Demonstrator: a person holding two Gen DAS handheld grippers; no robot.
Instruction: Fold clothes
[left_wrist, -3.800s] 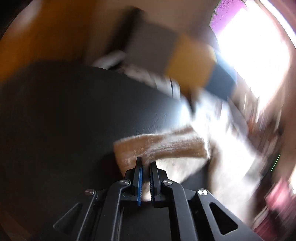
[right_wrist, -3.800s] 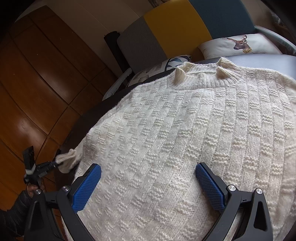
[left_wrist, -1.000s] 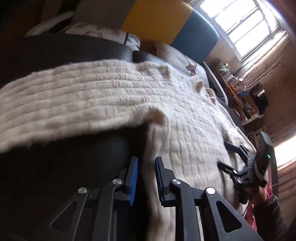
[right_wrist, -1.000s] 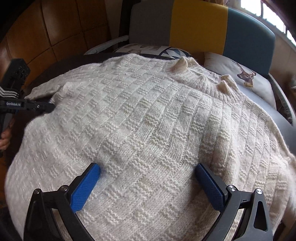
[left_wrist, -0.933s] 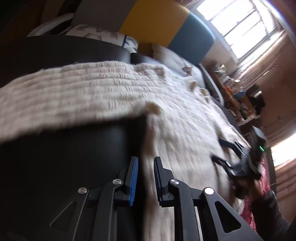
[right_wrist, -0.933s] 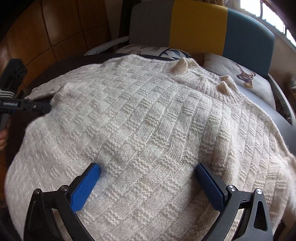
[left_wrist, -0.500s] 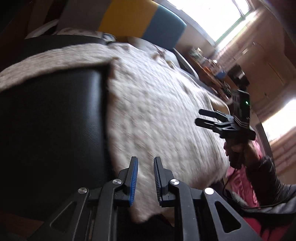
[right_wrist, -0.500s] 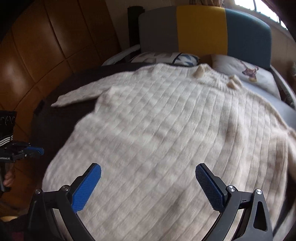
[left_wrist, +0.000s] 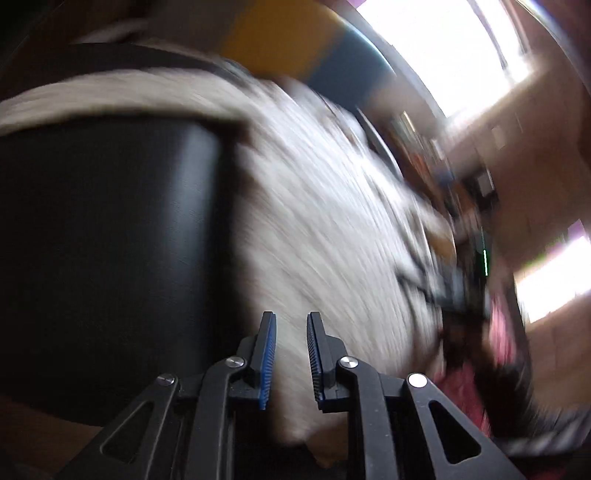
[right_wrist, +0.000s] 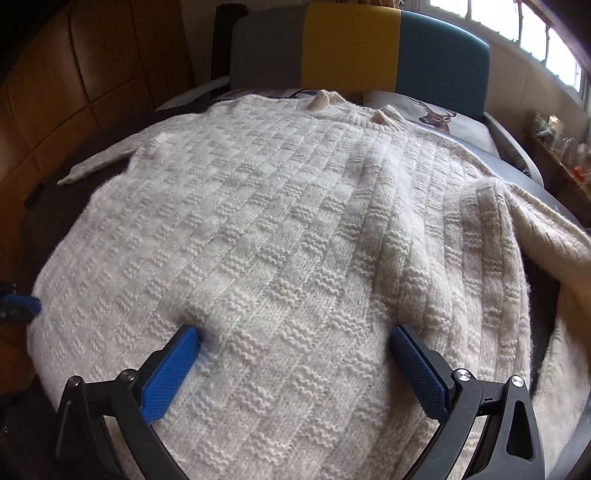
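- A cream knitted sweater (right_wrist: 280, 229) is lying spread flat on a dark bed (left_wrist: 110, 240), its collar (right_wrist: 351, 107) pointing toward the far headboard.
- Its one sleeve (right_wrist: 99, 162) is stretching out to the left over the dark cover, and the other sleeve (right_wrist: 524, 236) is lying bunched and folded at the right edge.
- The right hand-held gripper (right_wrist: 295, 362) is hovering low over the lower middle of the sweater with its blue pads spread wide; the left pad (right_wrist: 173, 365) is pressing a dimple into the knit, and nothing is being gripped between them.
- The left hand-held gripper (left_wrist: 290, 354) is showing its jaws standing narrowly apart above the sweater's hem edge; that view is badly blurred, and no cloth is sitting between the pads.
- A blue pad tip of the left hand-held gripper is poking in at the left edge of the right wrist view, just beside the sweater.
- Behind the sweater, a headboard (right_wrist: 354, 51) in grey, yellow and teal panels is standing upright, with a deer-print pillow (right_wrist: 439, 118) lying in front of it.
- Bright windows (left_wrist: 454, 51) are glaring at the right.
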